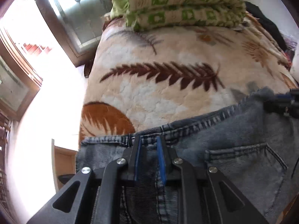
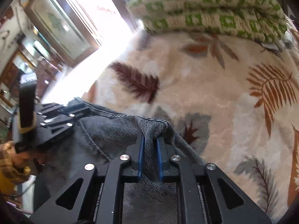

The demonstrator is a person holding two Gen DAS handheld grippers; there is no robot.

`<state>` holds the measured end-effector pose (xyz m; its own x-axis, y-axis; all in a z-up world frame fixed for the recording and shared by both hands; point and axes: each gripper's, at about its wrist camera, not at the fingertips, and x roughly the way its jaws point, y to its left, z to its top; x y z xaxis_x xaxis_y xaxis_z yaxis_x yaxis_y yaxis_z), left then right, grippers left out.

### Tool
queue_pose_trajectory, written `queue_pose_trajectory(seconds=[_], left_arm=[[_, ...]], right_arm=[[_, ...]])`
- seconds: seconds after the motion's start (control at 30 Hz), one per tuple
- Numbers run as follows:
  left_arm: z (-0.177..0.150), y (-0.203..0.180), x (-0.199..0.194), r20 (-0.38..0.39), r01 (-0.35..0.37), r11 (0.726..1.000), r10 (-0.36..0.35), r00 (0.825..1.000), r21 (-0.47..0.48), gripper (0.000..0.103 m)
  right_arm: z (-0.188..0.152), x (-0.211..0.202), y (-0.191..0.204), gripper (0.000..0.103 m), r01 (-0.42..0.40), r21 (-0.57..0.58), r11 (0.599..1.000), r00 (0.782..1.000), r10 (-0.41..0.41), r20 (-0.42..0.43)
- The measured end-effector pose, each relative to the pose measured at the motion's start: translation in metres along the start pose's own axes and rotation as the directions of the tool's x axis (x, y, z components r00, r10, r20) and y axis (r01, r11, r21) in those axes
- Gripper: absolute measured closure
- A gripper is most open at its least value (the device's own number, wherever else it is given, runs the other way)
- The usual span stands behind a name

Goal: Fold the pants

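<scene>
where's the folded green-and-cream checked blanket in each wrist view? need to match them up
Left wrist: folded green-and-cream blanket sits top centre, at the far end of the leaf-print bedspread.
Right wrist: same blanket runs along the top, centre to right, above the bedspread.
Shared landmark: the dark brown feather-shaped leaf print, mid-frame in the left view, left of centre in the right view.

Black hand-held gripper (image 2: 150,149), blue pads (image 2: 141,155), silver screws; yellow plaid sleeve (image 2: 11,166).

Daylight glare blows out window (image 1: 28,37) — fisheye edges warped, right view motion-blurred.
</scene>
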<state>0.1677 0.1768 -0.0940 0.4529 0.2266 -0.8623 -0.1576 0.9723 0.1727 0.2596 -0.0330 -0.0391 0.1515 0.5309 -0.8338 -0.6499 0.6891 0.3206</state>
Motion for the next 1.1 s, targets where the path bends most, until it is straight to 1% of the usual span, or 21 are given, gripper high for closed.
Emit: queue_pose_trajectory(seconds=[0.03, 0.07, 0.13, 0.23, 0.3, 0.37, 0.4, 0.47, 0.5, 0.57, 0.63, 0.67, 0.73, 0.83, 0.87, 0.9, 0.93, 0.97, 1.0, 1.03, 1.1], left_arm=[[0.000, -0.002, 0.001, 0.009, -0.015, 1.000, 0.015, 1.000, 0.005, 0.084], [0.001, -0.005, 0.002, 0.008, -0.031, 0.999, 0.030, 1.000, 0.018, 0.084], [0.003, -0.007, -0.001, 0.001, -0.039, 0.999, 0.039, 0.999, 0.037, 0.085], [0.004, 0.000, -0.021, 0.026, -0.001, 1.000, 0.001, 1.000, 0.003, 0.085], [0.001, 0.003, -0.043, 0.067, 0.059, 0.998, -0.057, 0.996, -0.024, 0.085], [-0.005, -0.005, -0.062, 0.105, 0.096, 0.995, -0.094, 0.990, -0.011, 0.084], [-0.007, -0.013, -0.069, 0.113, 0.123, 0.992, -0.123, 0.986, 0.005, 0.084], [-0.011, -0.036, -0.080, 0.111, 0.170, 0.984, -0.175, 0.978, 0.050, 0.077], [-0.014, -0.050, -0.083, 0.105, 0.192, 0.978, -0.199, 0.974, 0.078, 0.076], [-0.018, -0.079, -0.087, 0.090, 0.229, 0.965, -0.242, 0.966, 0.129, 0.075], [-0.024, -0.110, -0.092, 0.076, 0.254, 0.950, -0.271, 0.959, 0.182, 0.075], [-0.027, -0.125, -0.094, 0.069, 0.262, 0.943, -0.281, 0.957, 0.207, 0.075], [-0.035, -0.150, -0.096, 0.051, 0.278, 0.926, -0.300, 0.953, 0.254, 0.075], [-0.046, -0.178, -0.094, 0.022, 0.290, 0.908, -0.311, 0.950, 0.302, 0.075], [-0.049, -0.184, -0.093, 0.013, 0.294, 0.904, -0.313, 0.950, 0.310, 0.075], [-0.052, -0.191, -0.092, 0.006, 0.299, 0.900, -0.317, 0.948, 0.316, 0.075], [-0.054, -0.196, -0.091, 0.002, 0.305, 0.896, -0.322, 0.947, 0.322, 0.075], [-0.055, -0.201, -0.089, -0.002, 0.311, 0.893, -0.328, 0.945, 0.326, 0.075], [-0.056, -0.205, -0.089, -0.007, 0.320, 0.889, -0.336, 0.942, 0.329, 0.075], [-0.057, -0.208, -0.090, -0.010, 0.327, 0.885, -0.343, 0.939, 0.333, 0.075], [-0.058, -0.217, -0.094, -0.008, 0.334, 0.874, -0.354, 0.935, 0.352, 0.075]], right_arm=[[-0.002, 0.011, -0.002, 0.086, 0.021, -0.004, 1.000, 0.999, -0.021, -0.035], [-0.005, 0.017, -0.003, 0.077, 0.047, -0.013, 0.999, 0.997, -0.048, -0.053], [-0.006, 0.005, -0.003, 0.077, 0.046, -0.009, 0.999, 0.998, -0.046, -0.035], [-0.009, -0.044, -0.003, 0.075, 0.047, -0.040, 0.998, 0.999, -0.047, 0.005], [-0.019, -0.086, -0.006, 0.066, 0.077, -0.088, 0.993, 0.997, -0.076, 0.013], [-0.039, -0.128, -0.013, 0.058, 0.128, -0.108, 0.986, 0.992, -0.129, -0.001], [-0.047, -0.140, -0.014, 0.056, 0.160, -0.109, 0.981, 0.987, -0.162, -0.010], [-0.075, -0.172, -0.027, 0.055, 0.236, -0.101, 0.966, 0.970, -0.241, -0.030], [-0.088, -0.185, -0.036, 0.055, 0.275, -0.084, 0.958, 0.959, -0.279, -0.046], [-0.114, -0.207, -0.059, 0.055, 0.355, -0.022, 0.935, 0.932, -0.356, -0.075], [-0.133, -0.217, -0.081, 0.054, 0.405, 0.031, 0.914, 0.910, -0.400, -0.110], [-0.148, -0.221, -0.094, 0.053, 0.448, 0.042, 0.893, 0.888, -0.440, -0.134], [-0.165, -0.219, -0.111, 0.053, 0.480, 0.070, 0.875, 0.867, -0.461, -0.189], [-0.185, -0.211, -0.120, 0.053, 0.466, 0.091, 0.880, 0.866, -0.433, -0.249], [-0.187, -0.205, -0.119, 0.055, 0.462, 0.084, 0.883, 0.865, -0.427, -0.263], [-0.191, -0.197, -0.119, 0.062, 0.457, 0.080, 0.886, 0.861, -0.419, -0.288], [-0.194, -0.188, -0.120, 0.068, 0.467, 0.083, 0.881, 0.847, -0.418, -0.327], [-0.198, -0.179, -0.121, 0.084, 0.482, 0.082, 0.873, 0.827, -0.422, -0.371], [-0.203, -0.175, -0.122, 0.089, 0.491, 0.073, 0.868, 0.814, -0.427, -0.394], [-0.207, -0.171, -0.120, 0.090, 0.500, 0.047, 0.865, 0.800, -0.441, -0.407], [-0.211, -0.172, -0.113, 0.093, 0.514, 0.011, 0.858, 0.785, -0.465, -0.409]])
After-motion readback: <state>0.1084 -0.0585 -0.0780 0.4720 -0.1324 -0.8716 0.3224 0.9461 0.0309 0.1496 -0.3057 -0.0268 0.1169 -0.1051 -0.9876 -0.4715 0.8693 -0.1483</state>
